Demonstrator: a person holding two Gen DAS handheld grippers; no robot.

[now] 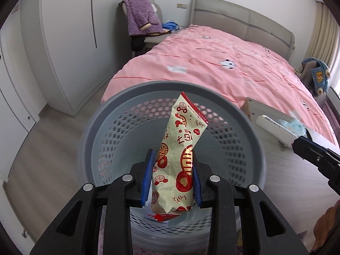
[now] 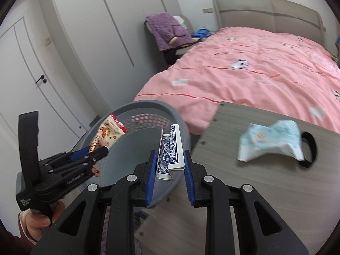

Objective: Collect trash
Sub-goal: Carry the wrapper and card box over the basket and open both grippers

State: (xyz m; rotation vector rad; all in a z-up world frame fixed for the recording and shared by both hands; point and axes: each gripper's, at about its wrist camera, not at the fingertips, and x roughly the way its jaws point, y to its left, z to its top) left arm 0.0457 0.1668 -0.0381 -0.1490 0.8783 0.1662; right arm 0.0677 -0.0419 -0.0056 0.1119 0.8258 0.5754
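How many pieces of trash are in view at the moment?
3: a snack wrapper in the left tool, playing cards between the right tool's fingers, a crumpled packet on the table. More may be hidden.
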